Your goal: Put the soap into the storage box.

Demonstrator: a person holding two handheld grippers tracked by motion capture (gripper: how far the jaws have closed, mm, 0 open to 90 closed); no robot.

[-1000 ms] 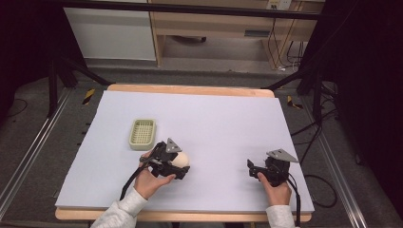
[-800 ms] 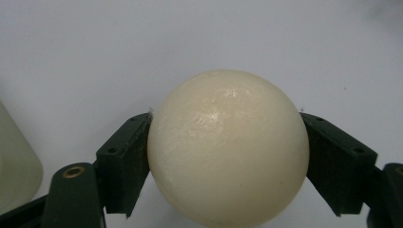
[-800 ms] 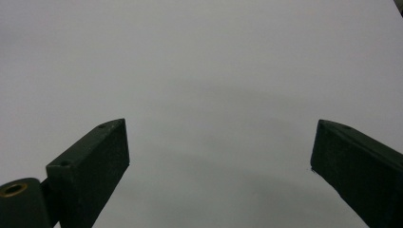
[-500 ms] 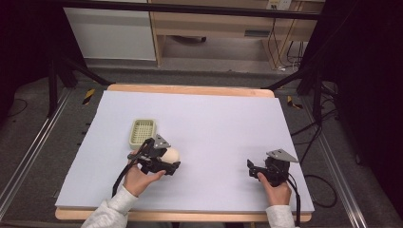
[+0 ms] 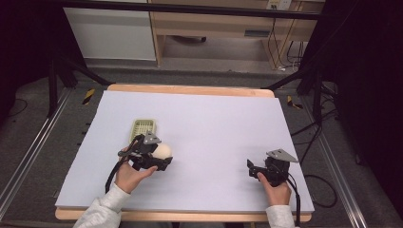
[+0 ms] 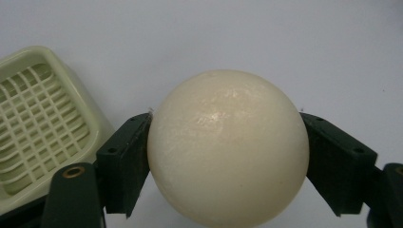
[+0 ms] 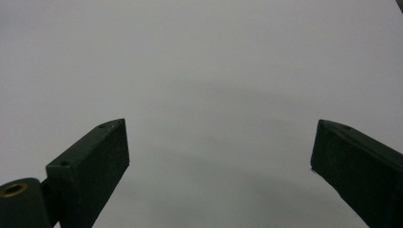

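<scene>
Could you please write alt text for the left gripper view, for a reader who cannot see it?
A cream-coloured egg is clamped between the two black jaws of the left gripper, one pad on each side. To its left lies a pale green slicer with a grid of square openings, on a plain pale tabletop.

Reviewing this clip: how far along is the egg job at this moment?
Done: the left gripper is shut on the egg, beside the slicer tray. In hand: carrying it. Left: the egg is not yet in the tray, likely its destination. The right gripper is open over bare table.
</scene>
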